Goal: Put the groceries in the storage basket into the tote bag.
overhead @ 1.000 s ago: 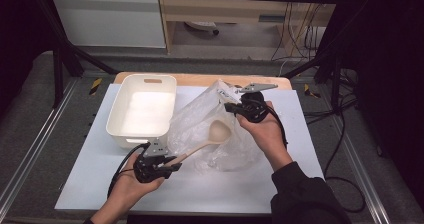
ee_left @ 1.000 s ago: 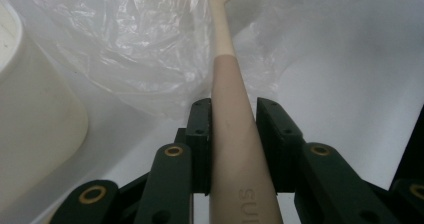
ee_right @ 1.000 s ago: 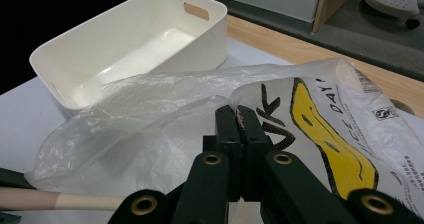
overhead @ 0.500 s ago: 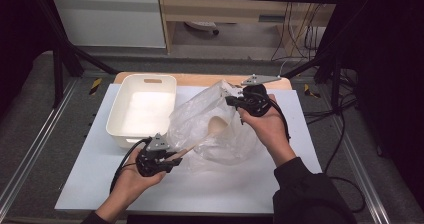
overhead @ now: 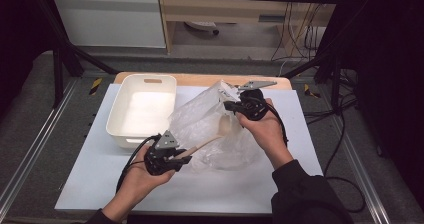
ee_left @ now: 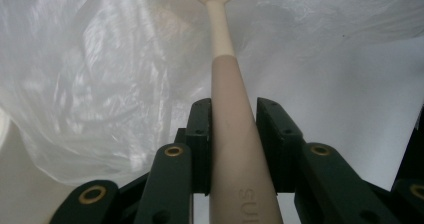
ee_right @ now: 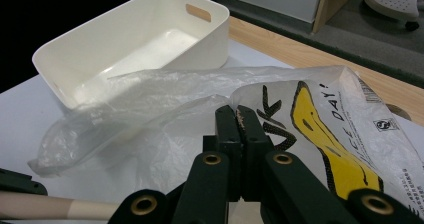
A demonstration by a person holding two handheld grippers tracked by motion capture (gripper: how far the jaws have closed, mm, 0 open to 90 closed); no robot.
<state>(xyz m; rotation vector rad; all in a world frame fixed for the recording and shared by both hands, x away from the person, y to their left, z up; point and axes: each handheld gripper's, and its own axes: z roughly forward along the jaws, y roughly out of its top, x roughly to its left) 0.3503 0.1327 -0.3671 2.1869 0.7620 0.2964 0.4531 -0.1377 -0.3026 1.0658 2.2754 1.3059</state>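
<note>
**Spoon partly inside bag, both grippers engaged**

Since the earlier frames, the bag [overhead: 215, 126] has been lifted at its far edge and the spoon [overhead: 207, 143] has gone further in, its bowl now showing through the clear film.

Spoon: beige, two-tone handle, lettering pressed into the thick end. It lies at a shallow slant, handle end toward the person, bowl inside the bag. In the left gripper view the handle [ee_left: 235, 134] runs up between the jaws and the bowl sits at the top edge, behind plastic.

Left gripper [overhead: 176, 156]: jaws closed against the handle from both sides, gripping it near the thick end.

Bag: crumpled clear plastic with yellow and black print [ee_right: 320, 134], resting on the white mat [overhead: 100, 174] at centre, its upper edge raised.

Right gripper [overhead: 231, 106]: jaws pressed together on the bag's upper edge [ee_right: 240, 114], film pinched between them.

Bin [overhead: 142, 109]: white, rectangular, with a handle slot, standing on the mat just beside the bag on the person's left.

Wooden board [overhead: 200, 79]: visible along the mat's far edge.
</note>
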